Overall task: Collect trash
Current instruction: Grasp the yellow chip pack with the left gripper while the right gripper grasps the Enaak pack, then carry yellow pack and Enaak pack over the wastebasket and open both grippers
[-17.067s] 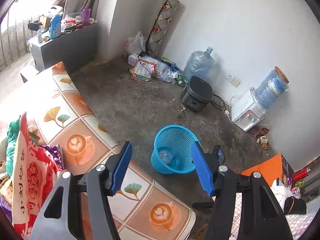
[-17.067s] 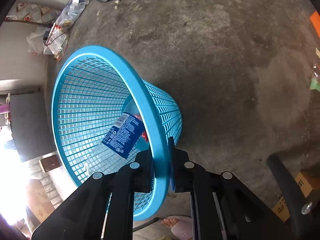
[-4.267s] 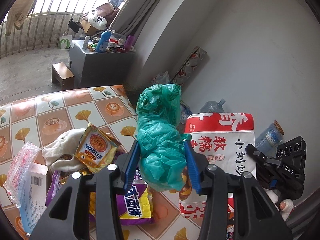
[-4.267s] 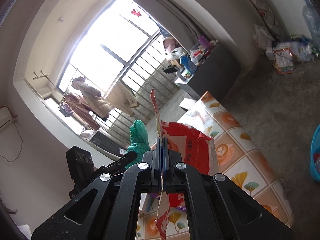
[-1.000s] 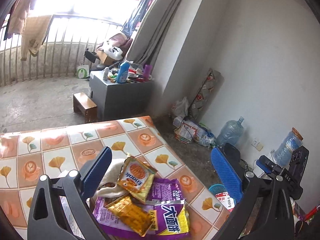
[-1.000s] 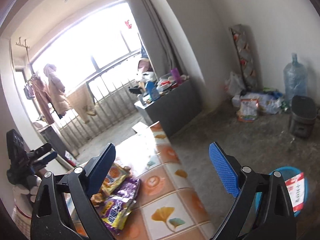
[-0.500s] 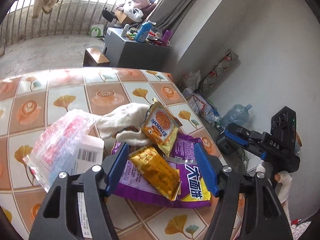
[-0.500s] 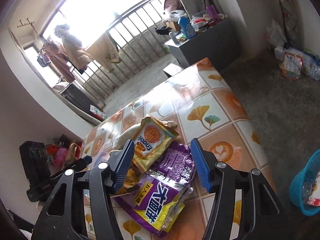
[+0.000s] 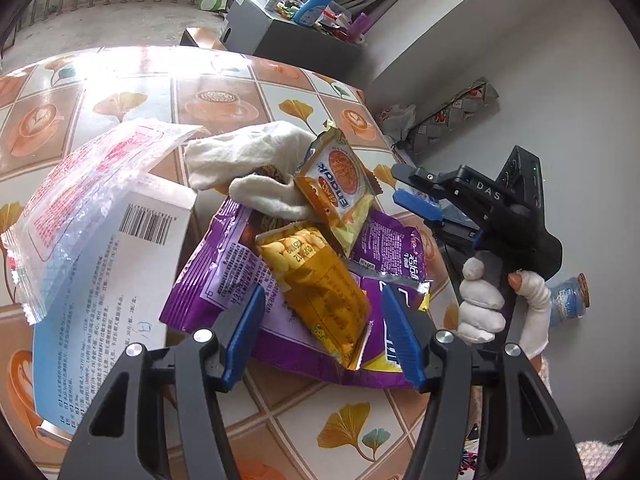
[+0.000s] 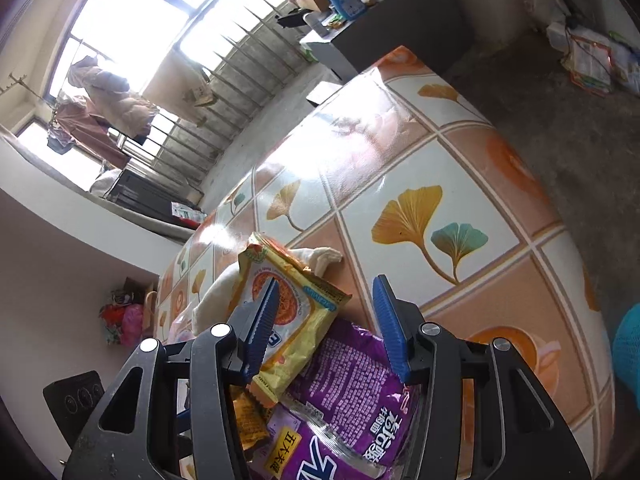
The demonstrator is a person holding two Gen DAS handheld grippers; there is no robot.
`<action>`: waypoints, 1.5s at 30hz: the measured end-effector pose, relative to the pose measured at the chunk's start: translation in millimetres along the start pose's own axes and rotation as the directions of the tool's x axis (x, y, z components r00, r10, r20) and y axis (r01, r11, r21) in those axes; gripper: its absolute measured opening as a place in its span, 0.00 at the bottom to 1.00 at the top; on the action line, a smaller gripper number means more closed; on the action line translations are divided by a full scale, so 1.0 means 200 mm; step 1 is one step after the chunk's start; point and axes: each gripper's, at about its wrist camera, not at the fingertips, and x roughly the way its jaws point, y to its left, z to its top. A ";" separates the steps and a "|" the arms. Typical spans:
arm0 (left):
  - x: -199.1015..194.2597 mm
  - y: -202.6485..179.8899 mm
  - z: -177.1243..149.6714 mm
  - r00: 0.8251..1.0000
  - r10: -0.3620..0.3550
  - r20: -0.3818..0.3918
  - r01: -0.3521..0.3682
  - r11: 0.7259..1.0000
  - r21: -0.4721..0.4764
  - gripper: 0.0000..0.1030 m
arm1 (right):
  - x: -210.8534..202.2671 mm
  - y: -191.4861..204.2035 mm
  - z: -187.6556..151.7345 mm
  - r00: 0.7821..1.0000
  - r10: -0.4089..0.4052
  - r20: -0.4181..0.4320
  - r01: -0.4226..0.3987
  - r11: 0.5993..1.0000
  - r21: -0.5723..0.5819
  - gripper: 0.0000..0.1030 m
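Observation:
Trash lies piled on the tiled table (image 9: 224,100). My left gripper (image 9: 324,338) is open, its fingers either side of an orange-yellow snack packet (image 9: 320,280) that lies on a large purple bag (image 9: 224,264). My right gripper (image 10: 324,322) is open around a yellow Enaak packet (image 10: 288,312), which also shows in the left wrist view (image 9: 340,184). The right gripper appears in the left wrist view (image 9: 420,196) beside the pile. The purple bag (image 10: 352,392) lies below the right gripper. The blue basket (image 10: 628,352) shows at the right edge.
A white cloth (image 9: 248,160), a white barcode box (image 9: 108,276) and a clear red-printed plastic bag (image 9: 80,176) lie left of the packets. A grey cabinet (image 9: 292,36) with bottles stands beyond the table. Bags lie on the floor by the wall (image 10: 588,52).
Both grippers have come down closer to the pile. The left now straddles the orange-yellow packet and the right straddles the Enaak packet. Both stay open.

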 end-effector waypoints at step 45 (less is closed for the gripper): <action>-0.16 -0.19 0.00 0.988 0.045 0.144 -0.067 0.986 0.153 0.20 | -0.45 -0.05 -0.09 0.970 0.176 0.165 -0.186 0.982 0.045 0.07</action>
